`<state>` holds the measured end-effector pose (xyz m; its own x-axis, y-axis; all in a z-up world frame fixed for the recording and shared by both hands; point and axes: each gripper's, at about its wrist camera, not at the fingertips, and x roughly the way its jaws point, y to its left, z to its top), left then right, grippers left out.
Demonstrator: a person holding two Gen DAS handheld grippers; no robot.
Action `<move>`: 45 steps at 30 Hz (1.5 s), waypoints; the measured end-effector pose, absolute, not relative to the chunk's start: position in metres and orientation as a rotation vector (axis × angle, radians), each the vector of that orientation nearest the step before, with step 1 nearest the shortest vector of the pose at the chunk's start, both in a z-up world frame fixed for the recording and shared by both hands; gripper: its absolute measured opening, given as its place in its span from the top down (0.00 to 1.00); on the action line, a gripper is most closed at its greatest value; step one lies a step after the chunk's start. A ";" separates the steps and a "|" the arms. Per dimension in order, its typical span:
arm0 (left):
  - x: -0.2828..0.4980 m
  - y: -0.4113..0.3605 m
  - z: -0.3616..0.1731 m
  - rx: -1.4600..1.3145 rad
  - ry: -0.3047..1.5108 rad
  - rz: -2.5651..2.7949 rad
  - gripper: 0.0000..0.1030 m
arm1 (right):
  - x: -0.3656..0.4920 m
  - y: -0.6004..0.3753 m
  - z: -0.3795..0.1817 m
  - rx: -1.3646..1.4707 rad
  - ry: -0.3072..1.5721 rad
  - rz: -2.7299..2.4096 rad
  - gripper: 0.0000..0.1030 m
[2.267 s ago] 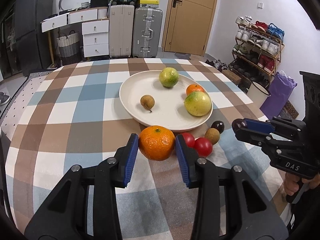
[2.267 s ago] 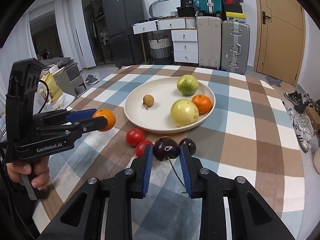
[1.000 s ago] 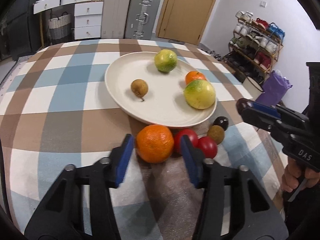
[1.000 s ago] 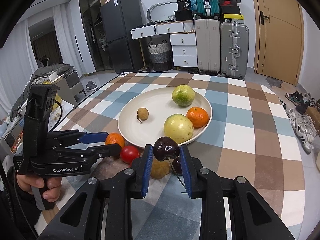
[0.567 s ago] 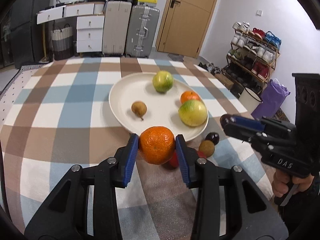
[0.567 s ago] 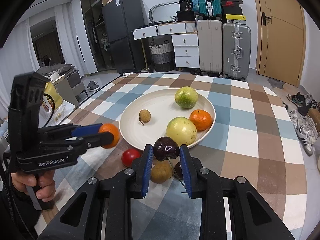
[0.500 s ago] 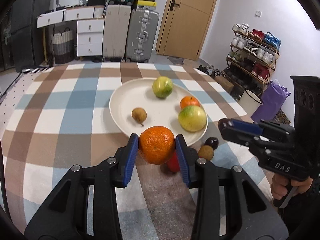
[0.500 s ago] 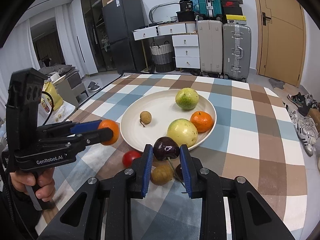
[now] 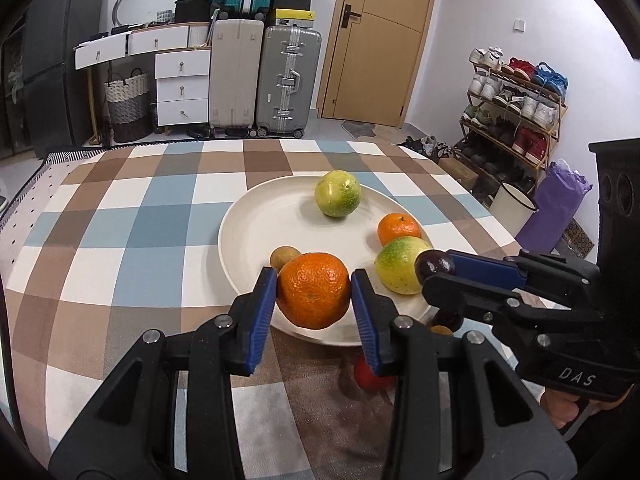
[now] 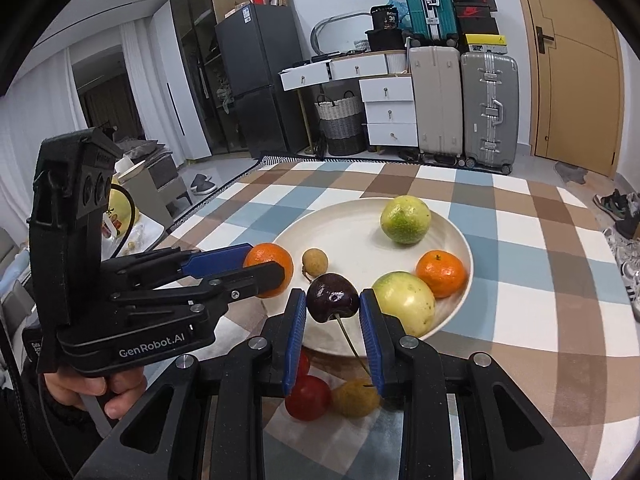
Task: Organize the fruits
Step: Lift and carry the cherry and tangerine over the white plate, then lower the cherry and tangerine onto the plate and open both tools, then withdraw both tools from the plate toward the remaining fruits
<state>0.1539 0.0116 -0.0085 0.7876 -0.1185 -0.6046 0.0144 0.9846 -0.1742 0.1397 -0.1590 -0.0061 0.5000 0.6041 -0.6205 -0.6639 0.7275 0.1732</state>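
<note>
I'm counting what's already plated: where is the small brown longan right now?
The longan lies on the plate, on its left part in the right wrist view, between the held orange and the held cherry.

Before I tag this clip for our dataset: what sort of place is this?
Most likely a lived-in home: a shoe rack by the door, suitcases against the wall, a fridge, and a checked tablecloth.

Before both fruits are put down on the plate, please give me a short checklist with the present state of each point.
1. Left gripper holds the orange: ok.
2. Right gripper holds the dark cherry: ok.
3. Bare space on the plate for both: ok.
4. Orange is over the plate: ok.
5. The two grippers are apart: ok, but close.
6. Height of the fruits above the plate: cannot tell.
</note>
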 end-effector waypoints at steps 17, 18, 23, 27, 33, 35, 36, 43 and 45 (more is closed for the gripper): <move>0.154 0.014 -0.014 -0.159 0.671 -0.041 0.54 | 0.141 -0.167 -0.007 -0.109 0.677 0.730 0.54; 0.152 0.014 -0.013 -0.162 0.671 -0.040 0.47 | 0.140 -0.170 -0.006 -0.113 0.675 0.717 0.51; 0.133 0.018 -0.003 -0.166 0.638 -0.008 0.16 | 0.136 -0.190 0.000 -0.094 0.669 0.667 0.16; 0.118 0.017 0.001 -0.159 0.629 -0.001 0.01 | 0.132 -0.202 0.001 -0.093 0.699 0.636 0.02; 0.106 0.017 -0.005 -0.163 0.647 -0.009 0.01 | 0.127 -0.215 -0.002 -0.104 0.727 0.598 0.01; 0.107 0.016 -0.007 -0.161 0.650 -0.007 0.01 | 0.126 -0.218 -0.004 -0.106 0.735 0.590 0.00; 0.107 0.016 -0.007 -0.159 0.650 -0.007 0.01 | 0.125 -0.218 -0.004 -0.109 0.740 0.588 0.00; 0.108 0.009 -0.014 -0.146 0.678 -0.025 0.01 | 0.128 -0.221 -0.019 -0.151 0.795 0.557 0.00; 0.109 0.007 -0.017 -0.139 0.685 -0.028 0.01 | 0.131 -0.222 -0.025 -0.157 0.818 0.548 0.00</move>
<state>0.1092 0.0075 -0.0169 0.7747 -0.0709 -0.6284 -0.0203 0.9904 -0.1368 0.1305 -0.2225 -0.0246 0.5541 0.4021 -0.7289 -0.5206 0.8507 0.0736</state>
